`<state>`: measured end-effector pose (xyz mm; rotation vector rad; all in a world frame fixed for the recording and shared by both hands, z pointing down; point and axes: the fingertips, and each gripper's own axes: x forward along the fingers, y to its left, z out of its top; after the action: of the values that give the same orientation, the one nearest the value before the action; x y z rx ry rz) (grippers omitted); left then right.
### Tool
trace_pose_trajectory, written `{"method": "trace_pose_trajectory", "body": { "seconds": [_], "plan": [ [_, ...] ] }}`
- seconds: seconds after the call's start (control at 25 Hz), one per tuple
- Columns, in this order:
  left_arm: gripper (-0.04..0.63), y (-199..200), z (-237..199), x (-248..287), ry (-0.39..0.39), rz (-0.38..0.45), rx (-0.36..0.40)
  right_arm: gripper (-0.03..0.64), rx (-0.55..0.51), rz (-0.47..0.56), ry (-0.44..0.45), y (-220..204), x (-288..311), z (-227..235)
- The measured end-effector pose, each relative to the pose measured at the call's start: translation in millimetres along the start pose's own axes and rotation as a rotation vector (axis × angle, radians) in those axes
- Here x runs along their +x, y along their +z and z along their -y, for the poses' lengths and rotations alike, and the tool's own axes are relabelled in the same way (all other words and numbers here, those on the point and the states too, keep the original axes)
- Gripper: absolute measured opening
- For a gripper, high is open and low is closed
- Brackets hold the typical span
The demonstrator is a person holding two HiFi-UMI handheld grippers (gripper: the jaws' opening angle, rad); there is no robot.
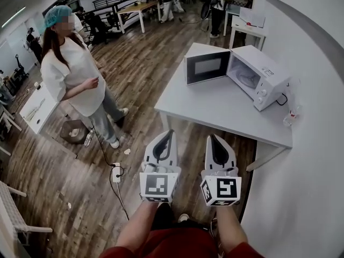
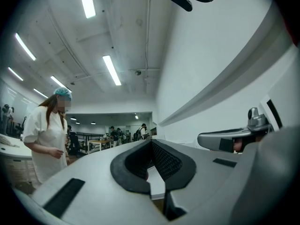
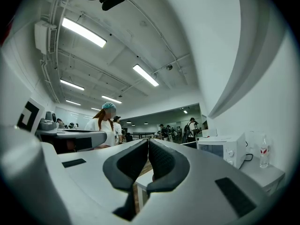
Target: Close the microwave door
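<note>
Person: a person in a white top (image 1: 72, 77) is seen at about 10 o'clock from the grippers, standing on the wood floor, well apart from the table.

Left gripper: the left gripper (image 1: 170, 136) is held out low, near the table's edge. Its jaws are pressed together. Nothing is held between them.

Door: the microwave door (image 1: 207, 66) is swung wide open. It sticks out at the 9 o'clock side of the microwave, with its window turned toward the camera. It is not touched by anything.

Right gripper: the right gripper (image 1: 213, 140) is held just beside the left one, at its 3 o'clock. Its jaws are shut together too, and nothing is pinched in them.

Microwave: the white microwave (image 1: 260, 79) is found at about 1 o'clock from the grippers, on the far part of the white table (image 1: 215, 112). Its inside can be seen.

Bottle: a small bottle (image 1: 287, 118) is stood at about 5 o'clock from the microwave, near the wall.

Done so far: nothing of the job looks done yet. The door is wide open and both grippers are well apart from it.

Left to do: the microwave must be reached, and the door must be pushed round until it is shut flat on the front.
</note>
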<state>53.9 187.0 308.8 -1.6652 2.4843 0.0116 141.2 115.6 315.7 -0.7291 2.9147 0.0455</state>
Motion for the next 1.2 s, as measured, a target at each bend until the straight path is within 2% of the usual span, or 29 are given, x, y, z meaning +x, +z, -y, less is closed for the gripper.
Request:
{"method": "trace_pose_trajectory", "body": {
  "seconds": [0.32,1.2],
  "plan": [
    [0.026,-10.9,-25.3,39.8,-0.012,0.015,-0.016,0.023,-0.028,-0.004,0.0,-6.9,49.6,3.2],
    [0.027,-44.5,-175.5,150.8,-0.051,0.027,-0.067,0.023,-0.081,-0.024,-0.036,-28.1,226.9,-45.9]
  ]
}}
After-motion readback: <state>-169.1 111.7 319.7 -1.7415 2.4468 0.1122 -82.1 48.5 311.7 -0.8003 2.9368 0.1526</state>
